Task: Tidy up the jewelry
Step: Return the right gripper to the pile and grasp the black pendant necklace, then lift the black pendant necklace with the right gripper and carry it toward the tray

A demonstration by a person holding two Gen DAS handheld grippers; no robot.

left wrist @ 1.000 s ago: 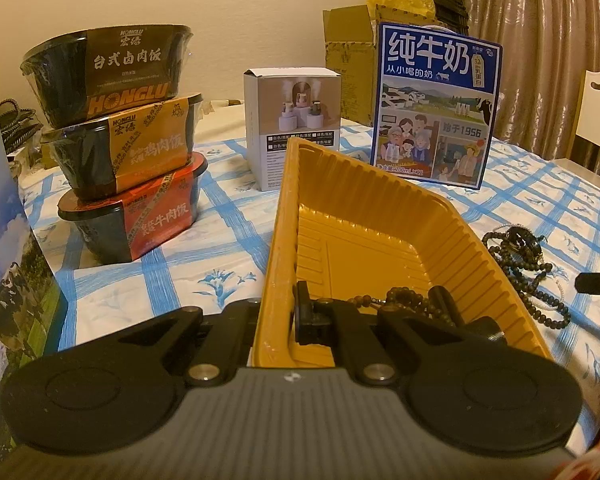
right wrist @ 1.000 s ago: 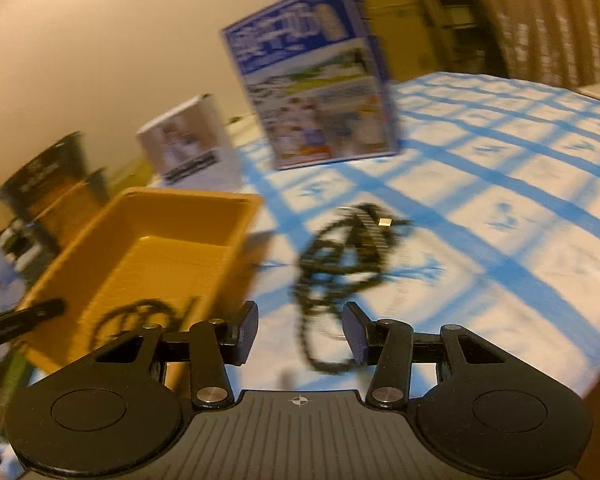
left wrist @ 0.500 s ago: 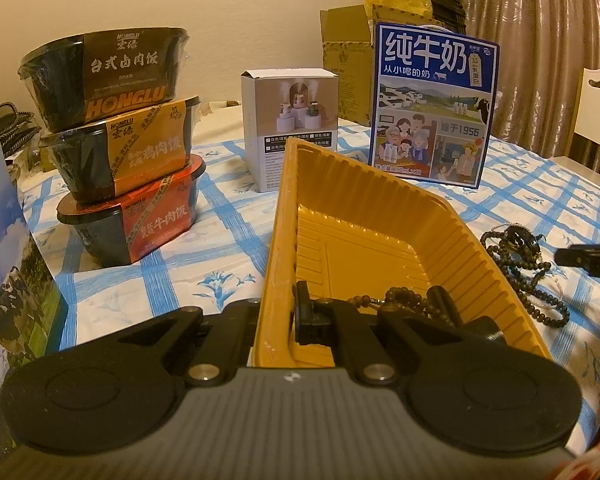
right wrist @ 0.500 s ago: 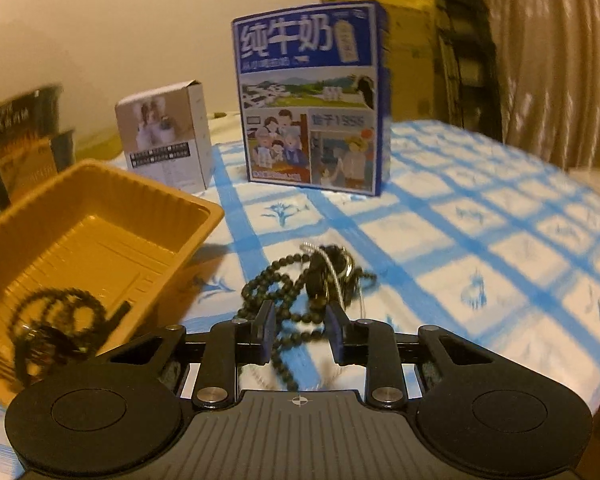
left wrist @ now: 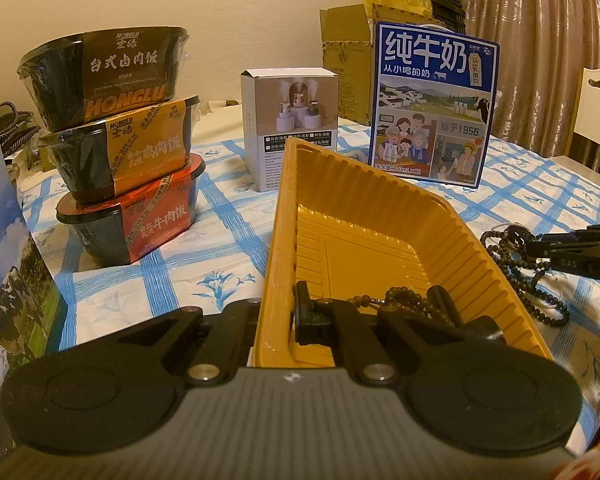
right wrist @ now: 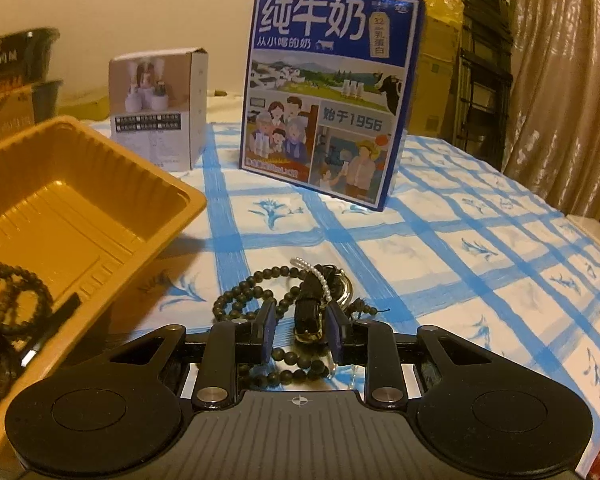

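A yellow plastic tray (left wrist: 364,216) lies on the checked tablecloth, tilted up at its left side. My left gripper (left wrist: 278,316) is shut on the tray's near rim. A dark bead string (left wrist: 404,300) lies inside the tray, also seen in the right wrist view (right wrist: 8,304). A pile of jewelry (right wrist: 300,296), dark beads, a black watch and a thin pearl strand, lies on the cloth right of the tray (right wrist: 80,200); it shows in the left wrist view too (left wrist: 516,268). My right gripper (right wrist: 302,328) is low over the pile, its jaws partly closed around the watch band without touching it.
Three stacked instant rice bowls (left wrist: 116,140) stand at the left. A small white box (left wrist: 290,120) and a blue milk carton (left wrist: 432,108) stand behind the tray. Cardboard boxes, a curtain and a white chair (left wrist: 596,112) lie beyond the table.
My right gripper has swung level, moved down onto the jewelry pile and narrowed its jaws around the watch. My left gripper and the tray have stayed put.
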